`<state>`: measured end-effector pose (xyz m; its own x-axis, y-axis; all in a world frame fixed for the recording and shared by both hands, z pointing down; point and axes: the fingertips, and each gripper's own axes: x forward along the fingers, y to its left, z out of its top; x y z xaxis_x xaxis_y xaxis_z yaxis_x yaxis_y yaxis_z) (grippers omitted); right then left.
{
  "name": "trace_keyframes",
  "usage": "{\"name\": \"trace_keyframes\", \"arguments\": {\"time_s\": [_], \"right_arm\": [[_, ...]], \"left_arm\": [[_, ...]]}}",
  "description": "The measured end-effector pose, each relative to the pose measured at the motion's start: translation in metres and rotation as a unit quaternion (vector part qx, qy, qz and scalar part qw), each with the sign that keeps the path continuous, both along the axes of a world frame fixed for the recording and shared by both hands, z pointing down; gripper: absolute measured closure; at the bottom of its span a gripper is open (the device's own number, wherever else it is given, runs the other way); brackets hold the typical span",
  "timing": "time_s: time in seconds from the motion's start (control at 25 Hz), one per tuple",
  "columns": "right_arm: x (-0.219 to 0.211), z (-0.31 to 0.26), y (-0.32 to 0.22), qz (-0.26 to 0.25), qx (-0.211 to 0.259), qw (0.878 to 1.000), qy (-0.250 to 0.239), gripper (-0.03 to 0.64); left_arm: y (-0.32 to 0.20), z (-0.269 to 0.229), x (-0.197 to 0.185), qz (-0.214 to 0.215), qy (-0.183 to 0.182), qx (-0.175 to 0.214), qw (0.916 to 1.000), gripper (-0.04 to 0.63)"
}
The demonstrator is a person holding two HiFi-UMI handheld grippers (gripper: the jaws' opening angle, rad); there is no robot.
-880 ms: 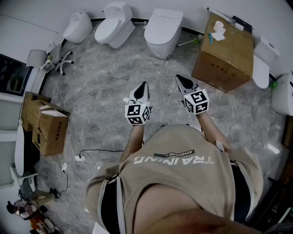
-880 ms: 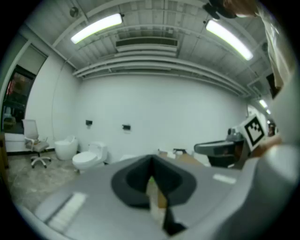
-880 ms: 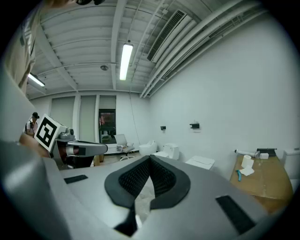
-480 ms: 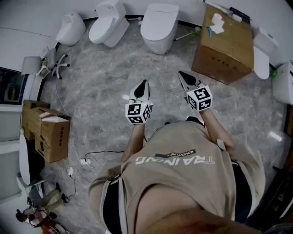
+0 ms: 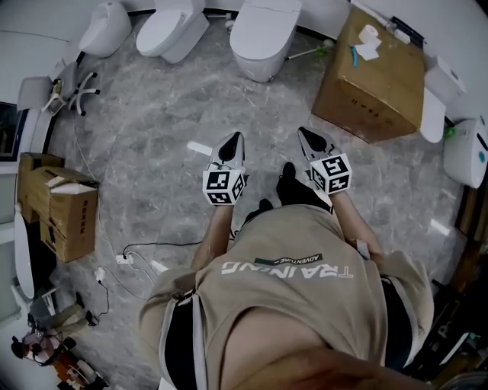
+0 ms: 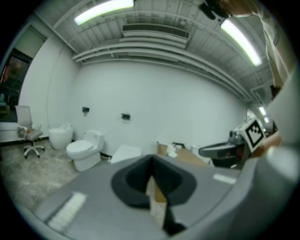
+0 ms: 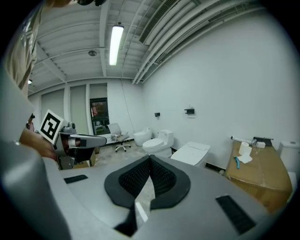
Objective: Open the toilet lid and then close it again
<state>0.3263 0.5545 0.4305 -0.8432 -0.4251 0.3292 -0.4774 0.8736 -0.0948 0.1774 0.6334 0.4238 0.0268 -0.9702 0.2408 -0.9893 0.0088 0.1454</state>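
Illumination is bright and even, supplied by ceiling tube lights (image 6: 101,10) that glare white. The head view is dimmer, with soft shadows on the grey floor (image 5: 152,152). All views show fisheye bending and dark corners. The left hand-held gripper (image 6: 151,160) appears blurred at close range.

I'm reading "TRAINING" in big white letters, upside down from the head view, across the person's shirt (image 5: 305,301). I'm also making out "ADVENTURE" on a small dark strip beside it. Print on the cardboard box (image 5: 74,221) is coming out too small to read.
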Motion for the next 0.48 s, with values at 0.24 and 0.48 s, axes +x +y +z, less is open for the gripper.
{"name": "trace_keyframes", "arguments": {"time_s": [0.24,0.48], "right_arm": [[-0.015,0.01,-0.082,0.007,-0.02,0.999,-0.028,0.607],[-0.047,0.026,-0.139,-0.034,-0.044,0.998,-0.034,0.607]], "left_arm": [[-0.057,-0.007,-0.019,-0.018,-0.019,-0.016,0.9995,0.592],[-0.119,-0.01,-0.04,-0.043,-0.025,-0.029,0.9983,0.592]]}}
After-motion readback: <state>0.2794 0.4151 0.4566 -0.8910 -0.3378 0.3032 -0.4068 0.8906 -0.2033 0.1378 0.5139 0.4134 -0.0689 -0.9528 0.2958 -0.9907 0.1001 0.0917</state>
